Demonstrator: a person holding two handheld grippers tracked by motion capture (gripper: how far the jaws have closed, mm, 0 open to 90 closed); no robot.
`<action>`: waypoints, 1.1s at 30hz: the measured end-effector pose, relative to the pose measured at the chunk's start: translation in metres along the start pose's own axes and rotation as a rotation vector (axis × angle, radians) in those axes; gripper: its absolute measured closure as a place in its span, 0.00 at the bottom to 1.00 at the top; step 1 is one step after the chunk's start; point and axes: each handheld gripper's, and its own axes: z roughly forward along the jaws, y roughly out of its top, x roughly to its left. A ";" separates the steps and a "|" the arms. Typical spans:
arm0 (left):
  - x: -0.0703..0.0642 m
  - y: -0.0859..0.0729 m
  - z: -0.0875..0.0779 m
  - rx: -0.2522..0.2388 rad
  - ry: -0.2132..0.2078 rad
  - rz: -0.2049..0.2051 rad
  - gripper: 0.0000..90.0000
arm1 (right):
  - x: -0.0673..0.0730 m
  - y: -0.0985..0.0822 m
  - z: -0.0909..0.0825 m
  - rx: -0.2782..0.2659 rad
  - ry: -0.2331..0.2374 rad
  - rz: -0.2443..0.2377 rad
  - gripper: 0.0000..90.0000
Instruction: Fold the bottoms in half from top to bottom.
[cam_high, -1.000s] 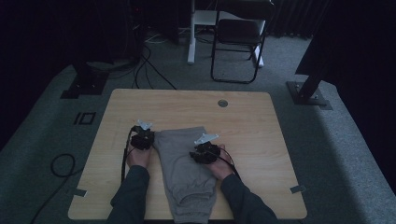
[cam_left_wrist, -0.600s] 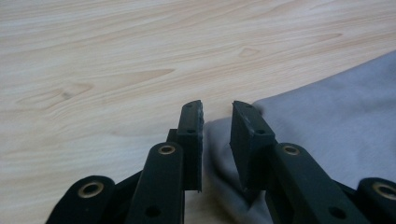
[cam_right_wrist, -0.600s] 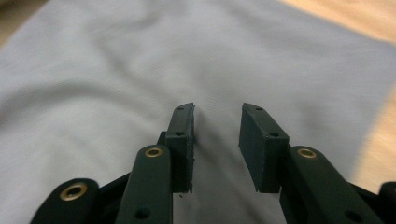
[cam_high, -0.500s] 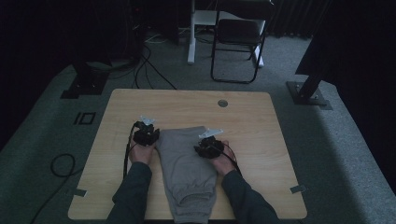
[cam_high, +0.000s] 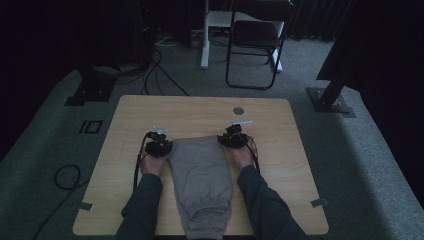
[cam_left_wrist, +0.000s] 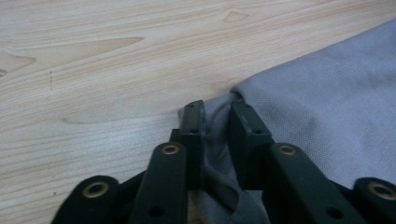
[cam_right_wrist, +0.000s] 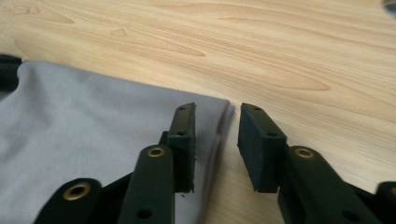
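High view: left gripper (cam_high: 160, 143) pinches the grey trousers' (cam_high: 202, 175) ten-o'clock corner, jaws just closing; right gripper (cam_high: 234, 136), narrowly parted, straddles the two-o'clock corner on the table (cam_high: 200, 110).

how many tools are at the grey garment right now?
2. The left tool sits at the far-left corner of the grey garment; the right tool at its far-right corner, fabric between its open jaws.

Each hand carries a black gripper: the left gripper (cam_high: 159, 146) and right gripper (cam_high: 233, 138) are each topped by a pale grey three-cornered plate, and a black cable loops back from each along the wrist. Brass-ringed pivot screws sit behind the blocky black jaw pads. Dark long sleeves (cam_high: 141, 206) cover both forearms.
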 end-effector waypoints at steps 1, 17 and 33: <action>0.000 0.000 0.000 0.002 -0.004 0.003 0.95 | 0.001 0.002 0.004 0.008 0.003 0.006 0.73; 0.013 -0.005 -0.012 -0.074 0.010 -0.100 0.81 | -0.002 -0.005 0.006 0.027 -0.109 0.010 0.77; -0.004 0.007 0.011 -0.020 -0.034 -0.111 0.54 | -0.003 0.002 0.023 0.069 -0.080 -0.022 0.60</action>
